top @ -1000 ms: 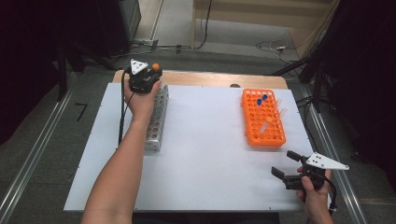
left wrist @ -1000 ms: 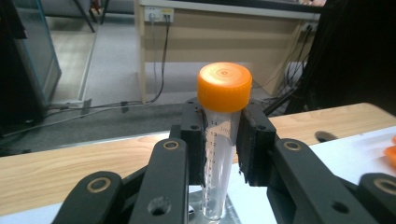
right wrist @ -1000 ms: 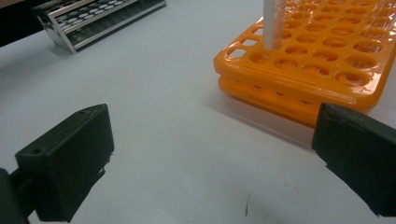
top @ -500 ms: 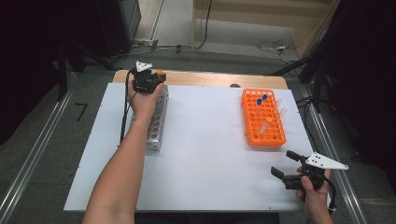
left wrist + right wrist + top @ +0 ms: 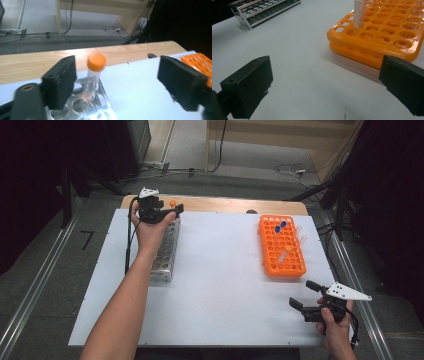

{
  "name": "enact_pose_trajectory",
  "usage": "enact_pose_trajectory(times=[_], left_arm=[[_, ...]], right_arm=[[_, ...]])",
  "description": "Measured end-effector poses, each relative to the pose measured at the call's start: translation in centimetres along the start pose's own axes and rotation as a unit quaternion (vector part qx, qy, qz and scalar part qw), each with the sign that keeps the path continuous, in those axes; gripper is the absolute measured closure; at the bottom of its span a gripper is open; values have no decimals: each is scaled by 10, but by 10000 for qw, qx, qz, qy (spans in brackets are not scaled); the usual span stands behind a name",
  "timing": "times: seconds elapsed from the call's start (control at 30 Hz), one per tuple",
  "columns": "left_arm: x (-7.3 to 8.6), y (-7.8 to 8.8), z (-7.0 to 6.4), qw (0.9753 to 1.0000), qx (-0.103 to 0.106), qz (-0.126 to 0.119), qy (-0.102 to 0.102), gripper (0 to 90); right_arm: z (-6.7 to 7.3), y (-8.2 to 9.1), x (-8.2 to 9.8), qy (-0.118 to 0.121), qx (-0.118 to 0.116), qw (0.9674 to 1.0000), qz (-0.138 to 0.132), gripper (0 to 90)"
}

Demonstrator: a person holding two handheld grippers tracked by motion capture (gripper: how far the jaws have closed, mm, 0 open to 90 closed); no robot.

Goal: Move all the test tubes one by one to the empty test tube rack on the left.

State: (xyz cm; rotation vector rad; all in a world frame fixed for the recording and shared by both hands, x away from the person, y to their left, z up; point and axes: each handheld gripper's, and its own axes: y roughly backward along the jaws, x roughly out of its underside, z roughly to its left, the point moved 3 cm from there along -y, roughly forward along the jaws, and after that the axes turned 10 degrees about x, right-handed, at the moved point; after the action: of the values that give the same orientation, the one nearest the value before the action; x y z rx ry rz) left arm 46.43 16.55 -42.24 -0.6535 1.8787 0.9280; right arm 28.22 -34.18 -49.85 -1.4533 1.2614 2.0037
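Orange-capped tube (image 5: 95,65) stands tilted in the metal rack (image 5: 167,251), between the left claw's (image 5: 116,82) just-widened jaws; withdrawing carelessly could topple it. Right claw (image 5: 308,295) hovers wide, empty.

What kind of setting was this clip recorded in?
Most likely a lab bench set up for recording: a white table holds a metal tube rack and an orange tube rack with capped tubes, dark curtains hang at the sides, and cables trail over the floor beyond.

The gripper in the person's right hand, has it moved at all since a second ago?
No. The right gripper sits at the same spot by the near right corner of the white board, just as far from the orange rack.
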Motion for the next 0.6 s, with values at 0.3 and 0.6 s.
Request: enact_pose_trajectory(times=[0.3,0.6], left_arm=[[11,30,-19,9993,376,-29,-88,2],[26,51,-49,9973,673,-67,-280,0]], right_arm=[[2,-3,-2,-5,-19,10000,34,0],[8,-10,-11,-89,-2,10000,-2,0]])
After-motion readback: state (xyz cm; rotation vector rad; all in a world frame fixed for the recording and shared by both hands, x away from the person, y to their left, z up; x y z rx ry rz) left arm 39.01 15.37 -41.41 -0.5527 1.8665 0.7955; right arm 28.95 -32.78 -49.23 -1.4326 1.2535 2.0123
